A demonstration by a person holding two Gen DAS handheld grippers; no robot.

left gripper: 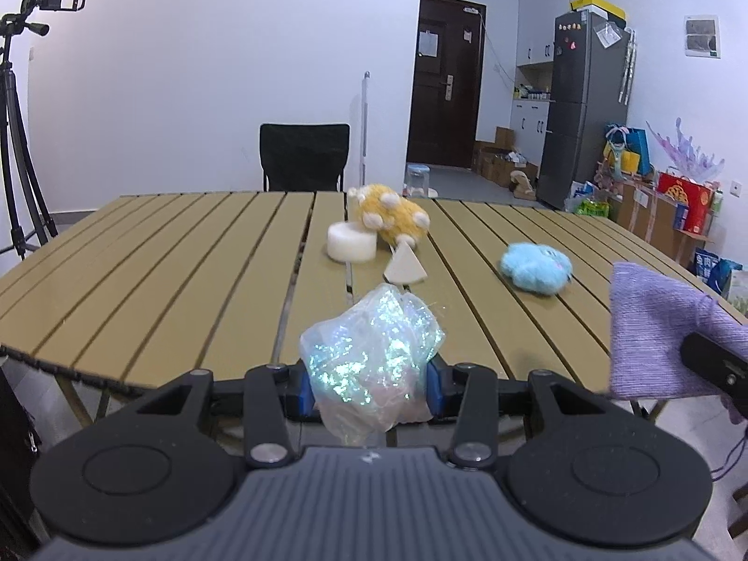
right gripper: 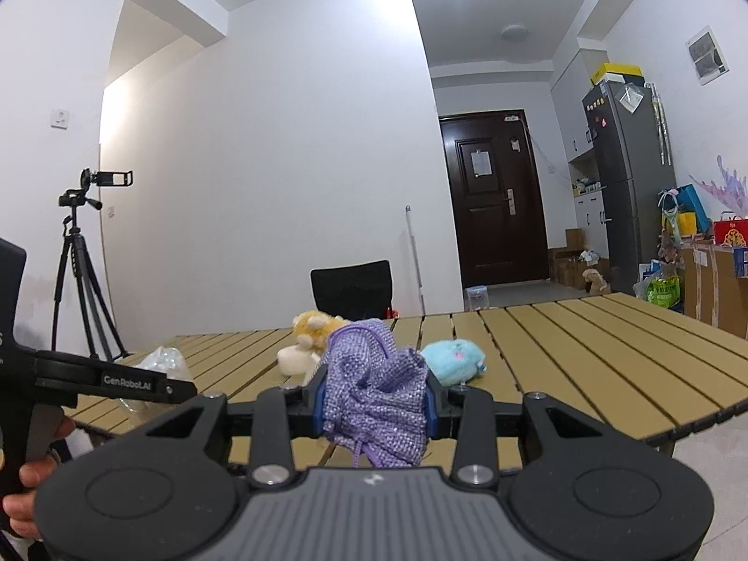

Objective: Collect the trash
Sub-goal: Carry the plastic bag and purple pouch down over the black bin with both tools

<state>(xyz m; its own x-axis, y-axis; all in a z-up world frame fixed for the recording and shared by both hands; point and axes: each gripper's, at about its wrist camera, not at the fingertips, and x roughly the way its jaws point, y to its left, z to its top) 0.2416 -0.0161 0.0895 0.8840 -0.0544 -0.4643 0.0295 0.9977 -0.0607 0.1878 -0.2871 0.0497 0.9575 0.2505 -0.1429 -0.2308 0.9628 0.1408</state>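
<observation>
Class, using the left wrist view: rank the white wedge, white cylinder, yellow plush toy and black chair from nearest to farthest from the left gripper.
1. White wedge, just ahead of the left gripper on the table.
2. White cylinder, further back, slightly left.
3. Yellow plush toy, behind the cylinder.
4. Black chair, beyond the table's far edge.

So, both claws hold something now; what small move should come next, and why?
Probably carry both to a bin; none is in view. The left claw grips the iridescent plastic bag and the right claw grips the purple knitted pouch, both off the table.
</observation>
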